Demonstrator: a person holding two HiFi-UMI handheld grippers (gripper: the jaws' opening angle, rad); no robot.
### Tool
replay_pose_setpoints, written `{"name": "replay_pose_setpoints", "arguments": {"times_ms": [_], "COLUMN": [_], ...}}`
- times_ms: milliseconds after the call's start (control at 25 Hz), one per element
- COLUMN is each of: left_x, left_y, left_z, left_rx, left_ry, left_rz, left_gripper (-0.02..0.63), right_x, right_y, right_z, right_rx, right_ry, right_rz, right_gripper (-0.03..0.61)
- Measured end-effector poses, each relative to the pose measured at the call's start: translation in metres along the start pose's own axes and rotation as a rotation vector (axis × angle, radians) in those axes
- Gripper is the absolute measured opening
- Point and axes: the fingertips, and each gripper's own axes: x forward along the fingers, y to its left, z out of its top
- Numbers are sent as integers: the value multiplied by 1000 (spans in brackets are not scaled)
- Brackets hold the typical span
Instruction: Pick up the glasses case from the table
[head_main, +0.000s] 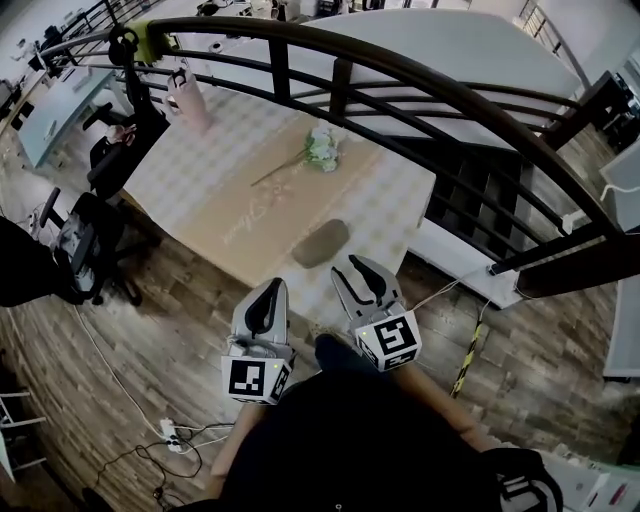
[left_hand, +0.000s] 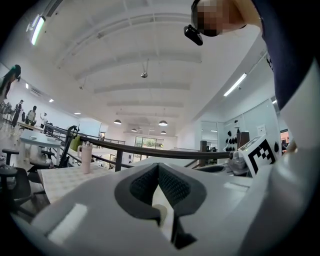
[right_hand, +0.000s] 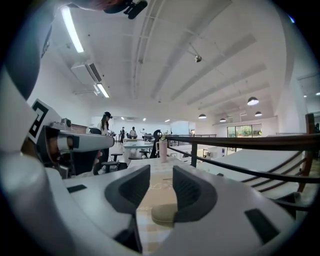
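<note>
The glasses case (head_main: 322, 243) is a grey-brown oval lying on the tan runner near the table's (head_main: 200, 170) front edge. My right gripper (head_main: 348, 263) hovers just short of that edge, right of the case and pointing toward it. Its jaws stand a little apart with nothing between them. In the right gripper view, the case (right_hand: 164, 214) shows low in the gap ahead of the right gripper (right_hand: 161, 172), partly hidden by the right jaw. My left gripper (head_main: 273, 285) hangs over the floor in front of the table. The left gripper (left_hand: 159, 166) has its pads meeting at the tips and holds nothing.
A bunch of flowers (head_main: 322, 148) lies farther along the runner, and a pink bottle (head_main: 188, 98) stands at the table's far left. A dark curved railing (head_main: 400, 70) runs behind and to the right of the table. Office chairs (head_main: 95, 235) stand at the left, with a cable and power strip (head_main: 170, 432) on the floor.
</note>
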Motion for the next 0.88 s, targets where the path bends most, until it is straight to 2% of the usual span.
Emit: {"name": "replay_pose_setpoints", "arguments": {"times_ms": [320,560,880], "left_x": [53,82,93], "left_y": [28,37,44], "left_z": [-10,-21,-45], "left_rx": [-18,-27,-50], "left_ry": [27,40,103], "left_rz": [54,62,87], "left_gripper": [11,11,11], "right_x": [55,75,90], "right_y": [-37,-52,-56], "right_z": [-8,-22,-56], "right_rx": [-1,-19,-84], "right_ry": [40,82,193], "right_rz": [66,103,189], "right_gripper": [121,129,170]}}
